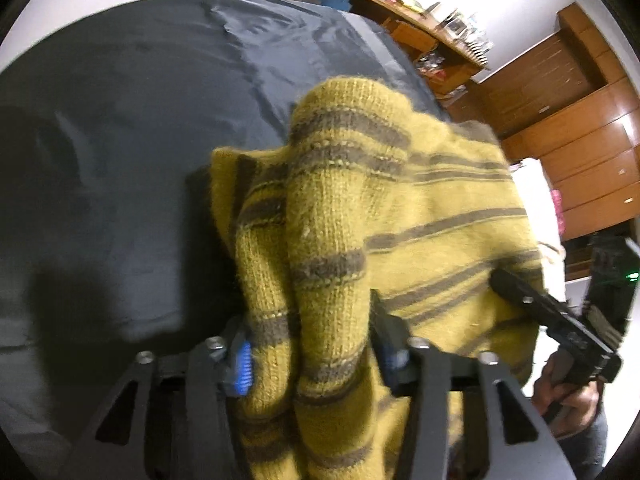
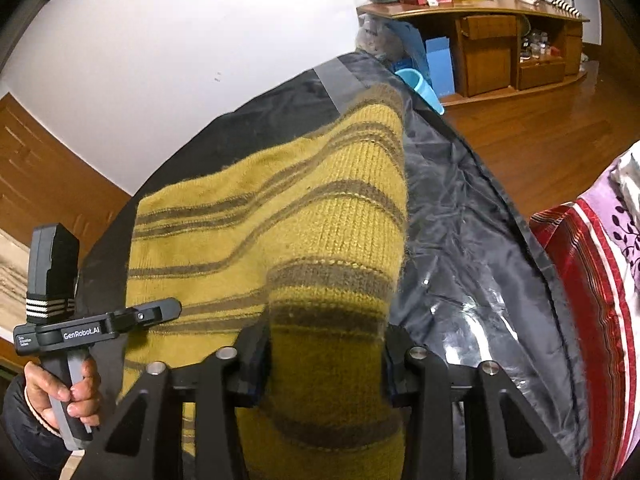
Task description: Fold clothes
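The person is holding up a mustard-yellow knit sweater (image 1: 360,216) with brown stripes, lifting it over the dark sheet (image 1: 120,140) that is covering the bed. The left gripper (image 1: 316,344) is clamping a bunched fold of the knit between its fingers, and the right gripper (image 2: 326,360) is pinching another thick fold the same way. Past the bed, a cluttered wooden desk (image 2: 500,28) is standing against the white wall.
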{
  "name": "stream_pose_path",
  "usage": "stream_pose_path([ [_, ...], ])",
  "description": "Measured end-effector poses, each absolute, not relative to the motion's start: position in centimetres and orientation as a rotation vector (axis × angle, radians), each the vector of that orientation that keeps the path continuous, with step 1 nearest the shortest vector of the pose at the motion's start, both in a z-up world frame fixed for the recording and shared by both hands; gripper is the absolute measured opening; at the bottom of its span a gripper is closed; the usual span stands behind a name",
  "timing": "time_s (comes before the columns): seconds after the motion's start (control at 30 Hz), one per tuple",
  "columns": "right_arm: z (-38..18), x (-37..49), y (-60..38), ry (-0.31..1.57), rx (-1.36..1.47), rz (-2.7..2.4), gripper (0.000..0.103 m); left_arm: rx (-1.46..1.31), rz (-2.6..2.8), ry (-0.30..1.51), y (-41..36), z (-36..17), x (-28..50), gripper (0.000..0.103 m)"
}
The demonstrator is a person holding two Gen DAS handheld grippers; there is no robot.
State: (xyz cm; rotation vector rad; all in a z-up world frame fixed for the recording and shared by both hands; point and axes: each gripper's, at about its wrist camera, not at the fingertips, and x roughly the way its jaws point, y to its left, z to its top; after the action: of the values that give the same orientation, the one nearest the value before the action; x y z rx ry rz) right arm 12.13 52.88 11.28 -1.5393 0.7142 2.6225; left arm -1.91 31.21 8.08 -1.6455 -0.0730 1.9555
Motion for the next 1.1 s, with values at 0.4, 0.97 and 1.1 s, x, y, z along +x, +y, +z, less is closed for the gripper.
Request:
stream_pose_path([
  [0.4, 13.6, 18.7, 49.4, 0.221, -1.413, 2.679, 0.062, -1.256, 2.211, 0.412, 30.7, 15.5, 5.9, 0.074],
  [0.97, 7.8, 20.2, 50.7, 0.45, -1.525, 2.503, 0.084, -1.393, 2.137, 0.469, 32.3, 8.7, 8.0, 0.078],
  [1.1, 8.4, 20.0, 50.0, 0.375, -1.534, 2.469, 0.088, -1.453, 2.159, 0.459, 31.7, 9.1, 8.0, 0.081],
])
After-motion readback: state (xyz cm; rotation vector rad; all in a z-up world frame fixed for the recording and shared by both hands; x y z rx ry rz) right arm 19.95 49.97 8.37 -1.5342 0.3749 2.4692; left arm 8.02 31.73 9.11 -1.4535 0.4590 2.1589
